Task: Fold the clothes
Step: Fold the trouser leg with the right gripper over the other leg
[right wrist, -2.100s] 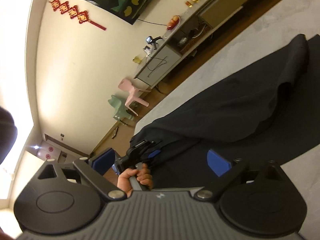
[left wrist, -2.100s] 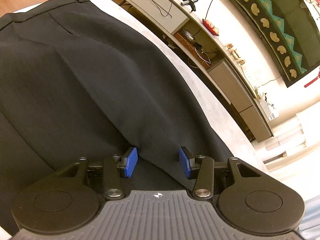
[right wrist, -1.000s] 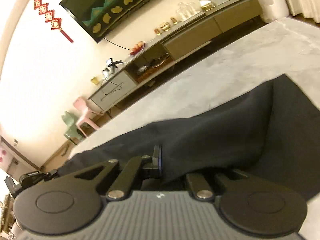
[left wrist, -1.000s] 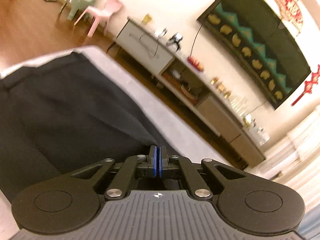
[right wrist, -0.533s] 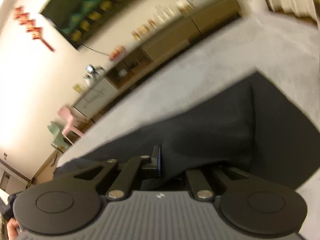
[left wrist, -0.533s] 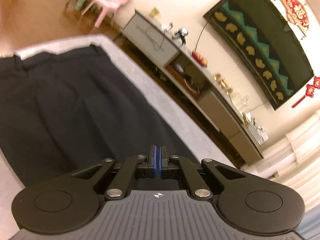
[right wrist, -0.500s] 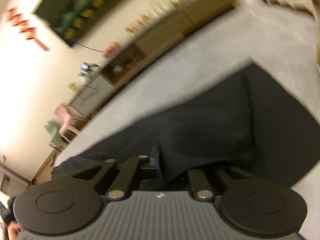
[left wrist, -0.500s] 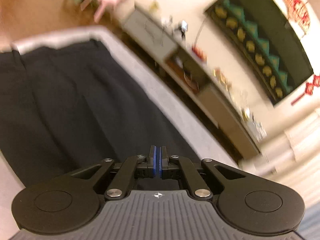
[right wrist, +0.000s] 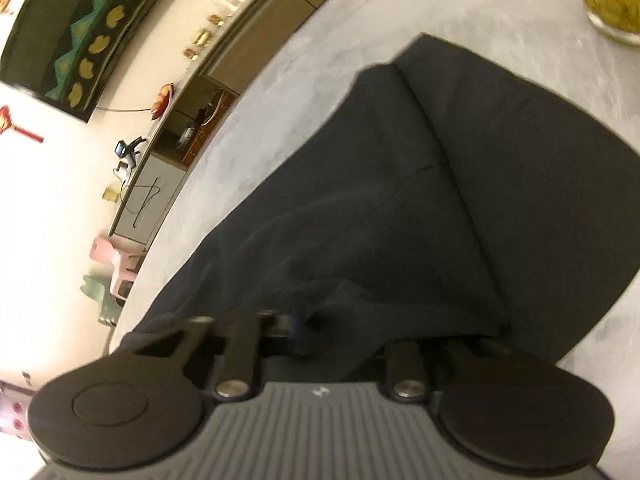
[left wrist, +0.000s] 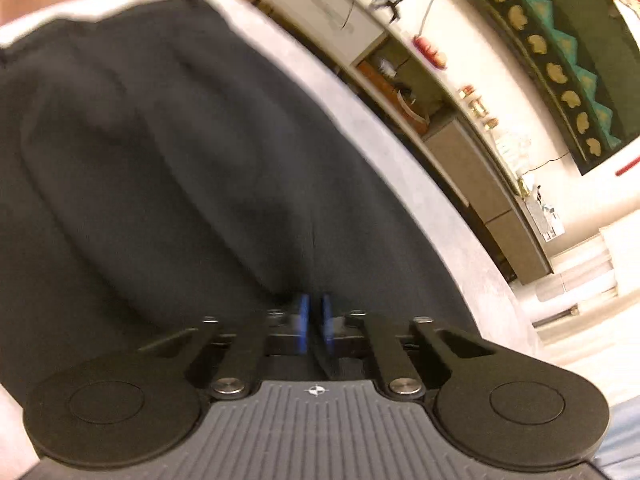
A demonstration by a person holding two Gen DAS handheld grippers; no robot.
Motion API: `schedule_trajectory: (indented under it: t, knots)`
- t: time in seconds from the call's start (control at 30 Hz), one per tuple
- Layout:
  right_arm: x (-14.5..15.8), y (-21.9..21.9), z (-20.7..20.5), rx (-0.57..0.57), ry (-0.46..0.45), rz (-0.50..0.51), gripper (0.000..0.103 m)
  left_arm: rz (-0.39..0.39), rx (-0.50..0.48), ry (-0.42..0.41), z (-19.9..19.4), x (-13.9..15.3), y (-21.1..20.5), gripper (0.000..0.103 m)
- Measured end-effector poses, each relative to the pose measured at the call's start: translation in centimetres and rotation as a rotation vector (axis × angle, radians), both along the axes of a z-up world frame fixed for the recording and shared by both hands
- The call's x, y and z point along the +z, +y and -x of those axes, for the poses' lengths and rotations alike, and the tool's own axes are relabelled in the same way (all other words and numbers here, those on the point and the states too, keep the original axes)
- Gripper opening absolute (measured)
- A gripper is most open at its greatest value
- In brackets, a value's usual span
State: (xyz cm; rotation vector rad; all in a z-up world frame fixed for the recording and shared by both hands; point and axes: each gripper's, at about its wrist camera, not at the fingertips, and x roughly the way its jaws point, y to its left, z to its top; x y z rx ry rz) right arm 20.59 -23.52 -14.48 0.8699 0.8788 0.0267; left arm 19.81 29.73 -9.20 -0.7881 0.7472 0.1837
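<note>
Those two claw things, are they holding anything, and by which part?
Both grip the black garment. The left gripper pinches a raised ridge of cloth; the right gripper clamps a bunched fold along its near edge.

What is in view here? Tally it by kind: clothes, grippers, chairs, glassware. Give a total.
black garment: 1
grippers: 2, the left gripper and the right gripper
plastic chairs: 2, the pink chair and the green chair
glass container: 1
Total: 6
</note>
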Motion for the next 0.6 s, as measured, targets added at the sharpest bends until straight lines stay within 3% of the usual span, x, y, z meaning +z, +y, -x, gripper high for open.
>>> schedule_trajectory:
  t: [0.13, 0.2, 0.27, 0.33, 0.37, 0.5, 0.57, 0.6]
  knots:
    - [3.8, 0.8, 1.8, 0.045, -0.189, 0.115, 0.003, 0.005, 0.035, -0.195, 4.5, 5.4, 0.6, 0.000]
    - [3.7, 0.4, 2.4, 0.042, -0.180, 0.103, 0.006, -0.002, 0.054, -0.287, 7.7, 7.9, 1.0, 0.000]
    - [2.8, -0.2, 2.8, 0.030, -0.136, 0.081, 0.013, 0.000, 0.085, -0.250, 8.8, 7.3, 1.9, 0.000]
    - [1.6, -0.9, 3.1, 0.011, -0.082, 0.041, 0.026, 0.001, 0.116, -0.214, 9.9, 6.7, 2.7, 0.000]
    - [0.5, -1.4, 2.9, -0.009, -0.038, -0.013, 0.039, 0.003, 0.129, -0.190, 10.4, 6.3, 3.1, 0.000]
    - [-2.0, -2.6, 3.1, -0.103, 0.030, -0.147, 0.049, 0.058, 0.127, -0.046, 9.9, 3.1, 3.9, 0.000]
    - [-2.7, -2.9, 3.2, -0.142, 0.030, -0.167, 0.050, 0.078, 0.118, -0.003, 8.9, 2.1, 3.6, 0.012]
    - [-2.9, -2.9, 3.2, -0.154, 0.027, -0.171, 0.049, 0.084, 0.111, 0.011, 8.2, 1.7, 3.4, 0.030]
